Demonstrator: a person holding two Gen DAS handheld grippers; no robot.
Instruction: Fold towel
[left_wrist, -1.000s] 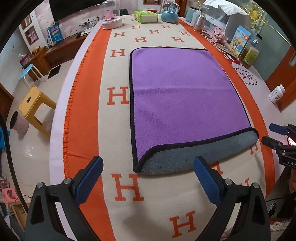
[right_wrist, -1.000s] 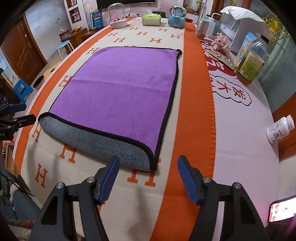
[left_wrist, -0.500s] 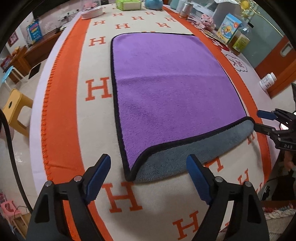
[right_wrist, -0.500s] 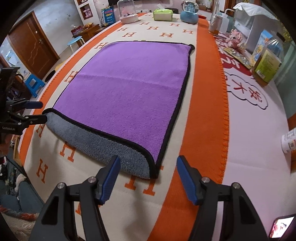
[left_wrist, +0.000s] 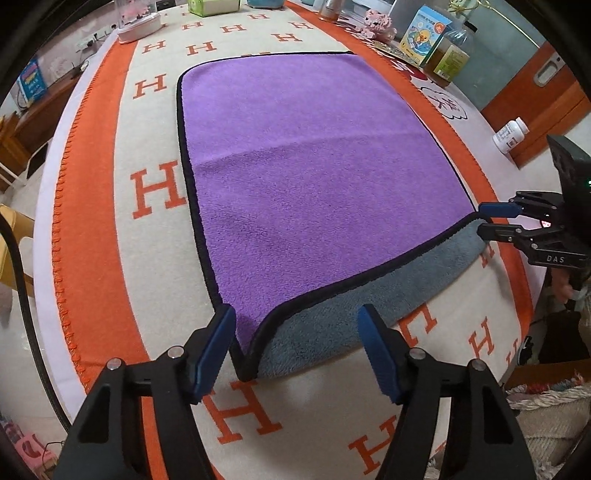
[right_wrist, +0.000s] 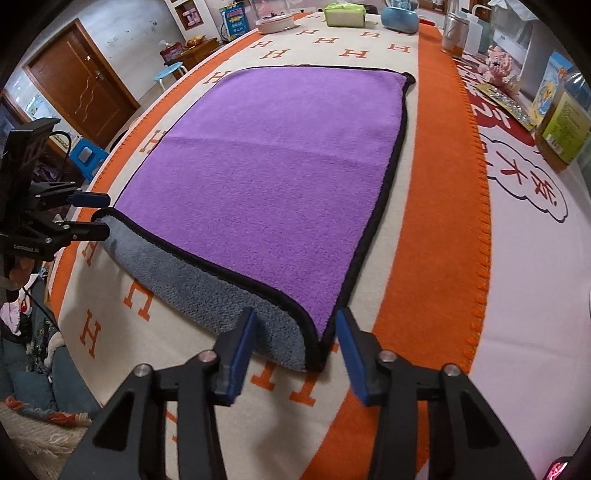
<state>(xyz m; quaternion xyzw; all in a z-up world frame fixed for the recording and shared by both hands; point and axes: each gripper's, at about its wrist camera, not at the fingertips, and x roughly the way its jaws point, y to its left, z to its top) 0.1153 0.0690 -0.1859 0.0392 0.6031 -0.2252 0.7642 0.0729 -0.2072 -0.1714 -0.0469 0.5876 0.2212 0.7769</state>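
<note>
A purple towel (left_wrist: 314, 177) with a black hem and grey underside lies flat on the table; it also shows in the right wrist view (right_wrist: 273, 158). Its near edge is rolled under, showing a grey band (left_wrist: 369, 306). My left gripper (left_wrist: 297, 349) is open, its jaws on either side of the near left corner. My right gripper (right_wrist: 293, 354) is open around the near right corner. Each gripper shows side-on in the other view, the right one (left_wrist: 491, 221) and the left one (right_wrist: 96, 218), at the towel's corners.
The table wears a cream and orange blanket (left_wrist: 155, 192) with H letters. A pill bottle (left_wrist: 511, 134), boxes and a jar (right_wrist: 561, 125) line the right side. A tissue box (right_wrist: 345, 14), a blue pot (right_wrist: 400, 18) and a domed dish (right_wrist: 275, 18) stand at the far end.
Both grippers have moved forward and down to the towel's near corners, so each open pair of jaws now straddles a corner. The towel has not moved.
</note>
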